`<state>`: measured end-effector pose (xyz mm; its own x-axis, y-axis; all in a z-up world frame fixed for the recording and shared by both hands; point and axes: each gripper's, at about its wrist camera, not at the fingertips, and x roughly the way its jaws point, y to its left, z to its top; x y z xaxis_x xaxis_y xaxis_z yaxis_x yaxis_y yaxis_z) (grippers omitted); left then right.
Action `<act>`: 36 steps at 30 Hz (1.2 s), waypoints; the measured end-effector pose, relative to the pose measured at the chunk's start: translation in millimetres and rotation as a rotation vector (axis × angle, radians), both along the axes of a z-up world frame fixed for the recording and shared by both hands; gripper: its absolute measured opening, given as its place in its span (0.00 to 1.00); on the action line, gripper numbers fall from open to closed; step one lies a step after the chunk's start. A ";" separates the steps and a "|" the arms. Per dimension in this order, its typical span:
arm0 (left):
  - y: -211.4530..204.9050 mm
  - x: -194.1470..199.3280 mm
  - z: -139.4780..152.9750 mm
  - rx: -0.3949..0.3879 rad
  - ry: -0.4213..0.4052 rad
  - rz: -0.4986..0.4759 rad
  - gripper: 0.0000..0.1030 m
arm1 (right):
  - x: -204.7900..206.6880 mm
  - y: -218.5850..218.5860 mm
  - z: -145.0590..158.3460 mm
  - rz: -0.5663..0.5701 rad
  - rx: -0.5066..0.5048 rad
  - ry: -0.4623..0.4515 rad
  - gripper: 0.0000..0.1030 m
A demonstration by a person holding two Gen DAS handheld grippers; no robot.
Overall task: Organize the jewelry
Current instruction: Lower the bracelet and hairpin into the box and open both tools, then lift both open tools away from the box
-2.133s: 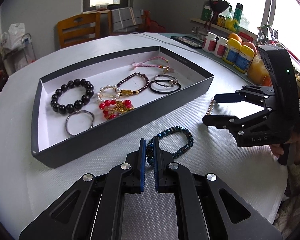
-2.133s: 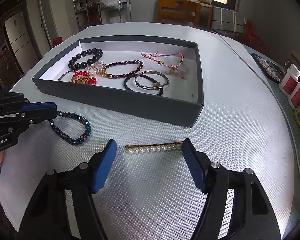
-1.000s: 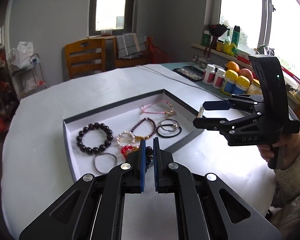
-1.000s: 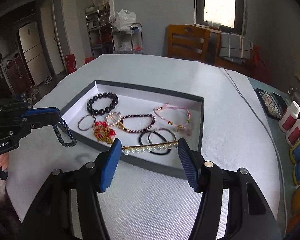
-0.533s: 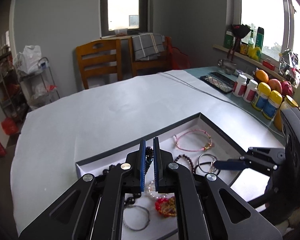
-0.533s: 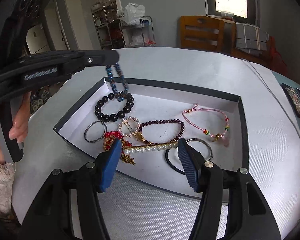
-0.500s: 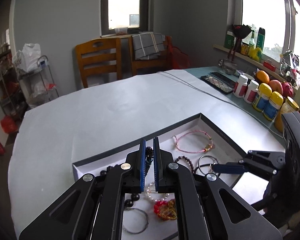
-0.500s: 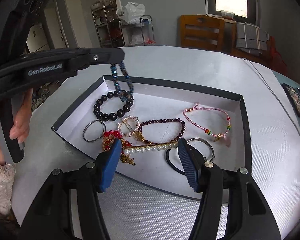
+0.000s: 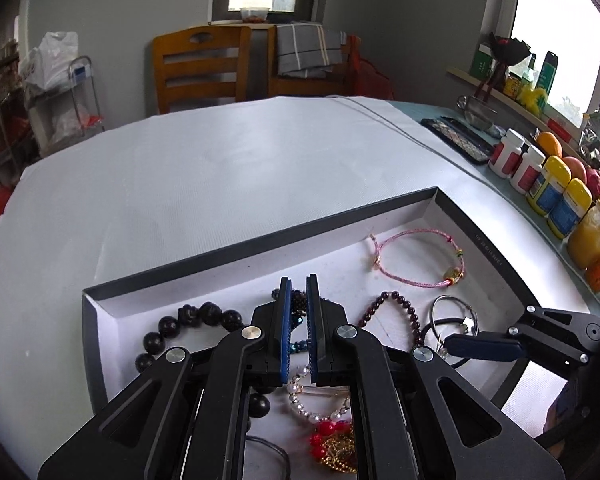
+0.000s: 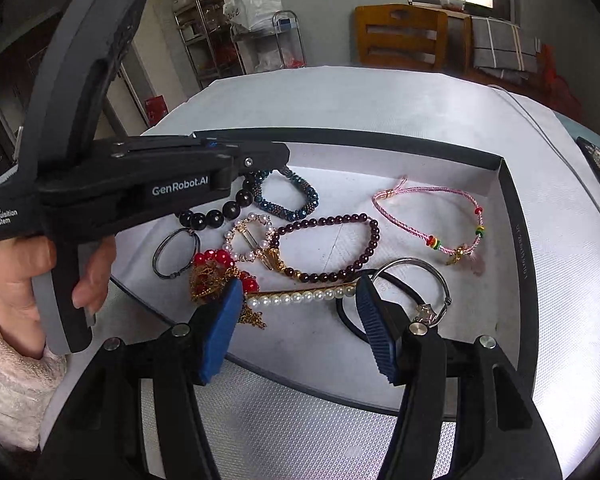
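A dark-rimmed tray with a white floor (image 9: 260,242) (image 10: 512,184) holds several bracelets. My left gripper (image 9: 297,292) (image 10: 276,156) is shut on the blue beaded bracelet (image 10: 296,200) (image 9: 298,304), whose loop rests on the tray floor near the black bead bracelet (image 9: 204,316) (image 10: 208,216). My right gripper (image 10: 300,300) is shut on the pearl hair clip (image 10: 300,296), pinched end to end between its pads, low over the tray's near side. It shows in the left wrist view (image 9: 480,346) from the side.
In the tray lie a pink cord bracelet (image 10: 432,216) (image 9: 416,256), a dark red bead bracelet (image 10: 336,248), a pearl ring (image 10: 248,236), red and gold beads (image 10: 216,272), a metal ring (image 10: 176,252) and black hair ties (image 10: 412,288). Bottles (image 9: 548,184) and fruit line the right edge.
Both grippers have come down over the tray. The blue bracelet, which hung in the air, now lies on the tray floor. The pearl clip has moved lower over the tray.
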<state>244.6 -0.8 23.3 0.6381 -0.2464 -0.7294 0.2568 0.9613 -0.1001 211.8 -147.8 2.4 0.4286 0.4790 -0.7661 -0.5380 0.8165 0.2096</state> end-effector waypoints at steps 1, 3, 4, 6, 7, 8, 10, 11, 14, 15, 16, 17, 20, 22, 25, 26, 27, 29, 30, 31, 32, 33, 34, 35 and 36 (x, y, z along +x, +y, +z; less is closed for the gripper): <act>0.3 -0.1 -0.7 0.003 0.004 0.000 0.07 | -0.4 -0.1 -0.3 0.000 0.004 0.003 0.57; -0.2 -1.6 0.0 0.010 0.001 -0.002 0.07 | -0.7 -1.1 -0.6 0.000 0.006 0.000 0.57; -0.3 -2.6 0.6 0.016 -0.004 -0.002 0.07 | -1.1 -0.6 -1.2 0.001 0.004 -0.003 0.57; -0.3 -3.9 1.0 0.019 -0.005 -0.003 0.07 | -2.6 0.0 -1.0 0.001 -0.001 -0.011 0.58; 0.1 -4.1 0.8 0.015 -0.001 -0.005 0.07 | -3.0 0.7 -1.0 0.000 -0.003 -0.017 0.58; 0.6 -4.1 0.5 0.010 0.005 -0.006 0.09 | -3.8 0.4 -0.6 0.000 -0.006 -0.022 0.58; 1.4 -4.7 0.5 0.001 0.009 -0.007 0.14 | -3.8 0.4 -0.6 -0.005 -0.009 -0.029 0.63; 1.4 -5.6 0.7 0.006 0.006 -0.007 0.15 | -4.4 -0.6 -0.2 -0.004 -0.005 -0.030 0.64; 2.7 -8.6 3.3 0.006 -0.002 0.002 0.29 | -3.7 -3.2 1.3 -0.006 0.010 -0.024 0.65; 2.4 -10.1 5.4 0.001 -0.006 0.003 0.30 | -4.4 -4.2 2.2 -0.007 0.011 -0.025 0.65; 2.7 -11.9 8.2 -0.004 -0.011 0.005 0.31 | -5.1 -5.2 3.4 -0.010 0.011 -0.031 0.66; 2.9 -14.2 11.7 -0.010 -0.018 0.006 0.33 | -5.0 -5.7 5.1 -0.014 0.013 -0.036 0.68; 3.8 -23.3 23.7 -0.028 -0.041 0.014 0.43 | -9.4 -7.7 11.9 -0.003 0.035 -0.057 0.71; 4.7 -32.3 31.9 -0.034 -0.050 0.012 0.44 | -13.3 -10.2 16.7 -0.008 0.032 -0.079 0.73; 6.6 -48.0 44.2 -0.019 -0.062 0.012 0.51 | -17.7 -16.8 26.3 -0.027 0.045 -0.097 0.80; 8.3 -54.6 49.0 -0.015 -0.070 0.013 0.59 | -19.9 -20.2 30.1 -0.030 0.053 -0.098 0.81; 10.4 -60.8 53.4 -0.012 -0.081 0.016 0.64 | -21.7 -23.3 34.6 -0.035 0.055 -0.103 0.83; 14.8 -75.4 61.4 -0.002 -0.106 0.025 0.76 | -27.0 -30.9 41.8 -0.052 0.049 -0.121 0.86; 16.6 -82.8 64.1 0.004 -0.112 0.028 0.77 | -31.3 -34.2 44.7 -0.059 0.045 -0.131 0.88; 18.1 -90.0 66.0 0.012 -0.115 0.030 0.78 | -35.9 -37.1 46.9 -0.061 0.042 -0.137 0.90; 19.5 -97.0 66.9 0.019 -0.117 0.035 0.80 | -40.3 -39.9 48.7 -0.064 0.038 -0.144 0.90; 21.1 -105.7 67.2 0.023 -0.119 0.044 0.81 | -46.3 -42.7 49.6 -0.067 0.033 -0.151 0.91; 22.5 -114.4 66.7 0.024 -0.124 0.050 0.85 | -51.2 -45.3 49.3 -0.070 0.026 -0.156 0.94; 23.4 -123.6 65.7 0.023 -0.131 0.051 0.89 | -56.5 -47.7 48.5 -0.072 0.018 -0.160 0.95; 23.6 -132.4 63.7 0.022 -0.138 0.050 0.89 | -61.2 -49.7 47.2 -0.075 0.007 -0.163 0.94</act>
<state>112.2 22.8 87.0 0.7438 -0.1966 -0.6389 0.2180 0.9749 -0.0463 150.6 -197.5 49.6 0.5818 0.4464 -0.6799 -0.5030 0.8544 0.1304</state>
